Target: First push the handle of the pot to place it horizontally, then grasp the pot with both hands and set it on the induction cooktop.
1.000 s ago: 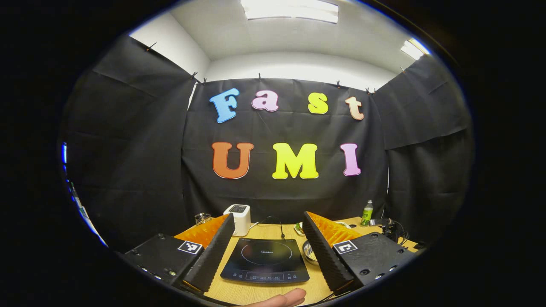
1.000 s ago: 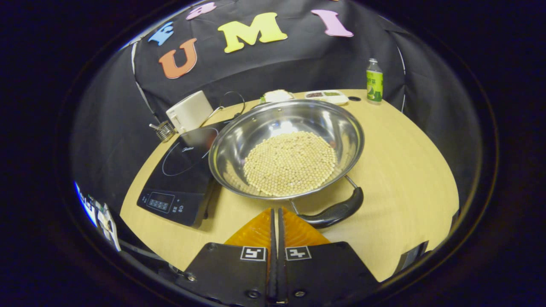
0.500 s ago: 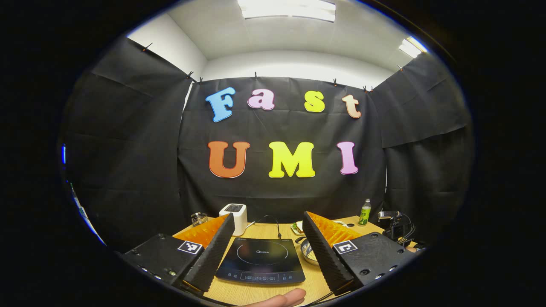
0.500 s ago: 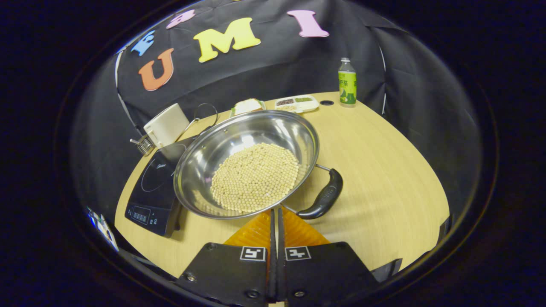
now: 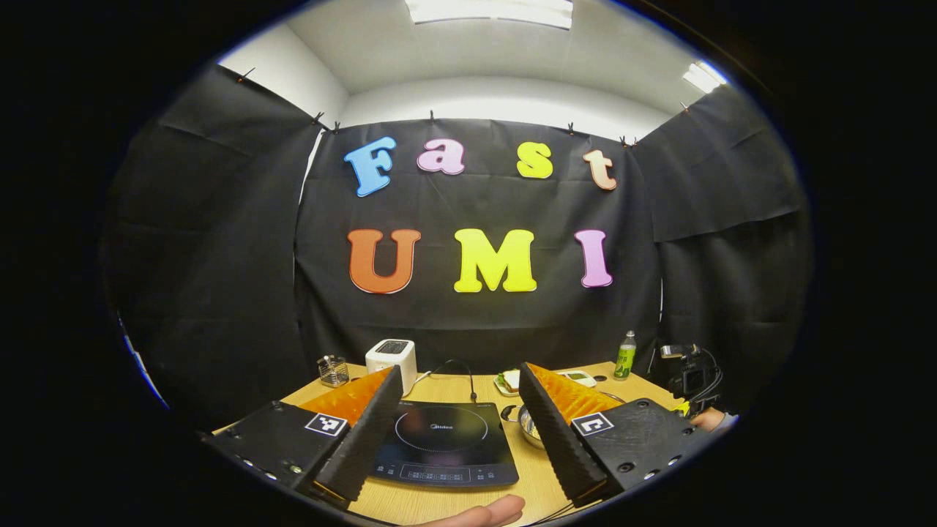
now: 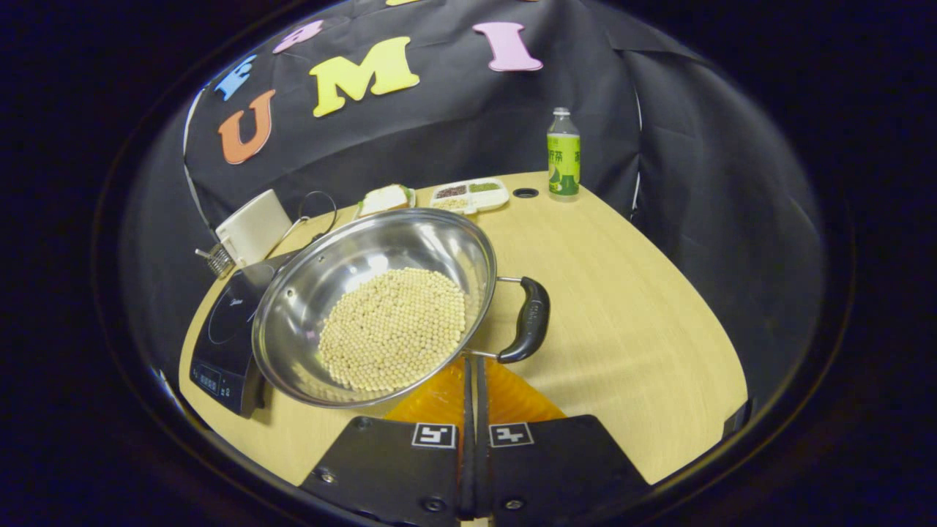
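Right gripper view, left to right: induction cooktop (image 6: 223, 329) at left edge of the table (image 6: 644, 351), pot (image 6: 373, 307) of pale beans touching its right side, black handle (image 6: 531, 322) right of centre, green bottle (image 6: 564, 154) upper right. My right gripper (image 6: 472, 366) sits bottom centre, 2 fingers pressed together on nothing, tips at the pot's near rim. Left gripper view: my left gripper (image 5: 457, 399) spread wide, cooktop between the fingers.
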`<state>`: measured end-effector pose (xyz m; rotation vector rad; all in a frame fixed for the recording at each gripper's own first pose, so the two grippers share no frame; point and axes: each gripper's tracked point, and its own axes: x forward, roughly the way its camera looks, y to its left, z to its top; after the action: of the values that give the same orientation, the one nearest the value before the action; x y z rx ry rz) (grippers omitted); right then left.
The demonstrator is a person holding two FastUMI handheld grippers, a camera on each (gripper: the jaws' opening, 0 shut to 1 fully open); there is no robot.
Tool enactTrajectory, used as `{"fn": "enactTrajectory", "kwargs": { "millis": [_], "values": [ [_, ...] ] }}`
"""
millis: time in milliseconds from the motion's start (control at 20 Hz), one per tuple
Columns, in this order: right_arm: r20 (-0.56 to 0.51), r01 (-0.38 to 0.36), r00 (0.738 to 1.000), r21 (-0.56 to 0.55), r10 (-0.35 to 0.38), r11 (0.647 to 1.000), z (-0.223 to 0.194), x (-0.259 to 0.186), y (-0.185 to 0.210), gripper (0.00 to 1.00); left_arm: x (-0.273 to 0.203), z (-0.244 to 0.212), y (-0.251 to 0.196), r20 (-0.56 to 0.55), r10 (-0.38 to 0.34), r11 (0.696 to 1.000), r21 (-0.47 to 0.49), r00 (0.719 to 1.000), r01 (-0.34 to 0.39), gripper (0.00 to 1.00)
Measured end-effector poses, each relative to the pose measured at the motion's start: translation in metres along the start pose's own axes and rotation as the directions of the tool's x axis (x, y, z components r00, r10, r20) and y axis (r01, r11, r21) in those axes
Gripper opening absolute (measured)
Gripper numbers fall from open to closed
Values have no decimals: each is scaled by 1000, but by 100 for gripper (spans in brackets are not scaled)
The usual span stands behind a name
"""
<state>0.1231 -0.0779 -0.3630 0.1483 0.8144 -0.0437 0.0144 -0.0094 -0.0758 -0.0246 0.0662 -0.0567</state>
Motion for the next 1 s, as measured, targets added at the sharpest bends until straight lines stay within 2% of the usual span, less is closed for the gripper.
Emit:
{"fn": "enactTrajectory", "kwargs": {
  "millis": [150, 400, 450, 500, 600, 650, 900, 950, 1000],
  "values": [
    [21, 0, 1000, -17, 1, 1000, 10, 7, -9, 4, 7, -5, -3, 2, -11, 1000, -22, 1000, 11, 95],
    [149, 25, 989, -80, -13, 996, 47, 8, -17, 4, 24, -20, -8, -22, -31, 997, -69, 999, 29, 95],
    [155, 35, 988, -90, -20, 995, 49, 11, -19, 0, 27, -24, -8, -31, -29, 997, -74, 999, 27, 95],
    [159, 41, 987, -91, -26, 995, 51, 11, -20, 4, 30, -27, -9, -38, -30, 997, -76, 999, 27, 96],
    [156, 39, 987, -80, -26, 996, 52, 14, -21, 1, 38, -33, -12, -53, -31, 997, -71, 998, 27, 95],
    [154, 32, 988, -70, -21, 997, 52, 14, -21, 4, 45, -37, -14, -65, -33, 997, -67, 997, 28, 95],
    [178, 3, 984, -16, 0, 1000, 66, 1, -25, 4, 79, -56, -29, -125, -62, 997, -49, 990, 56, 96],
    [190, 6, 982, -6, -5, 1000, 70, -5, -27, 12, 87, -61, -32, -137, -66, 997, -46, 988, 60, 96],
    [206, 7, 978, 2, -8, 1000, 75, -10, -29, 14, 96, -65, -36, -146, -74, 997, -45, 987, 68, 96]
  ]
}}
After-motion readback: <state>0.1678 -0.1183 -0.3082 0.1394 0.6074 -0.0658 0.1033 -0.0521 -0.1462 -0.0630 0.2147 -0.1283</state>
